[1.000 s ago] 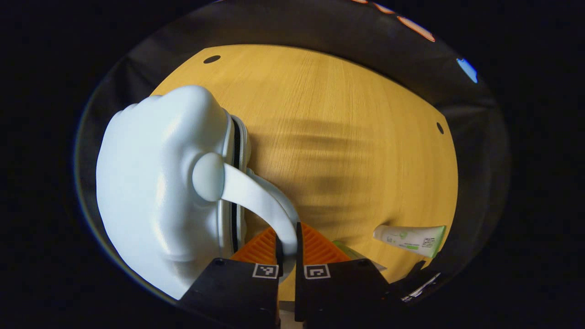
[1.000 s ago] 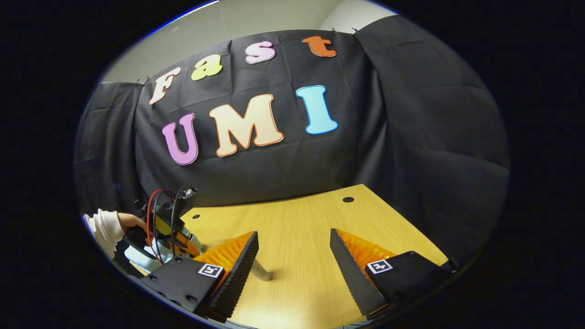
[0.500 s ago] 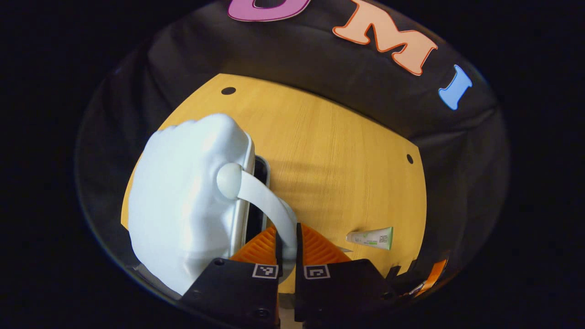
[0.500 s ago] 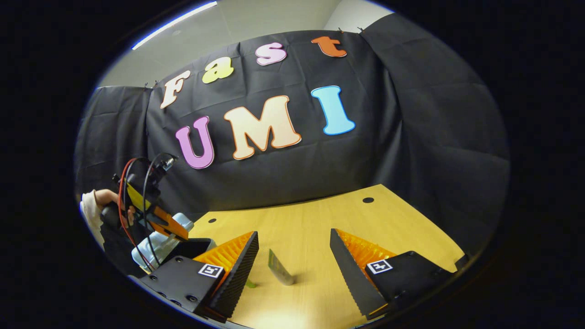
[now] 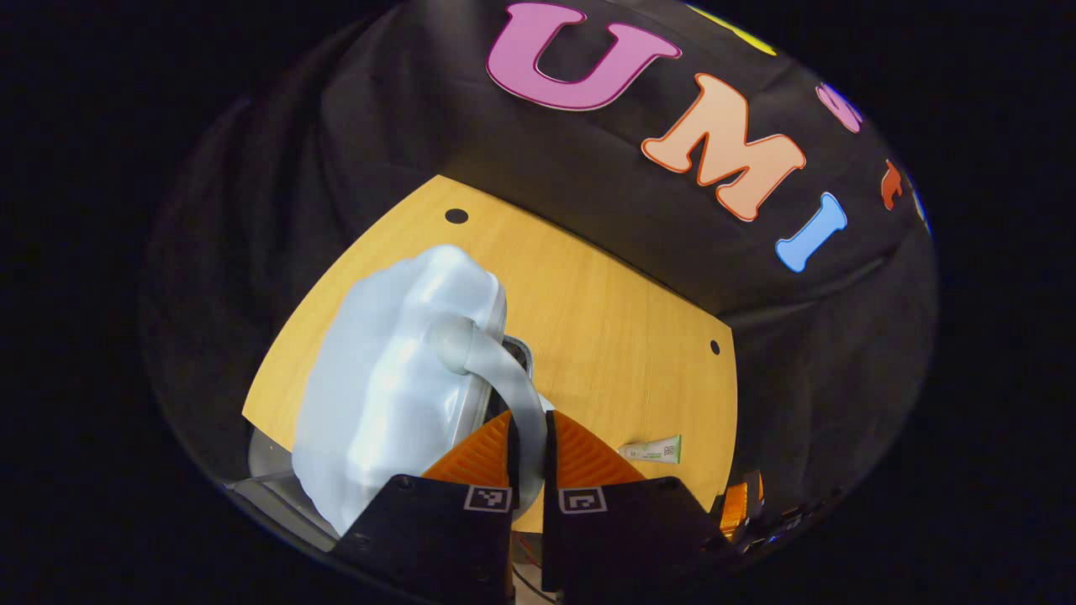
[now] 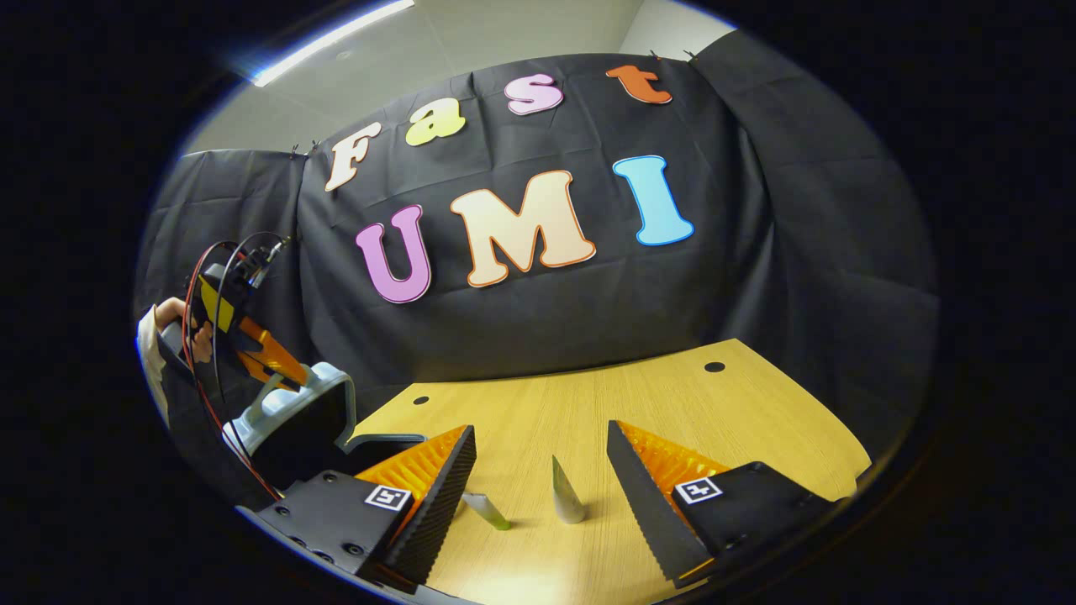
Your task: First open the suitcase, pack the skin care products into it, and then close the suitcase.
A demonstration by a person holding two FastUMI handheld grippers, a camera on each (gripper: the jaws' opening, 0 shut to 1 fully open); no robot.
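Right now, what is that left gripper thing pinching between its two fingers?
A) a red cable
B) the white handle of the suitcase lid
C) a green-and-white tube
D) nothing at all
B: in the left gripper view, the left gripper has both fingers closed on the curved white handle of the suitcase lid, which is raised off the base, while the tube lies apart on the table.

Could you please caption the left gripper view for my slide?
Left gripper clamps the suitcase handle, holding the pale lid raised.
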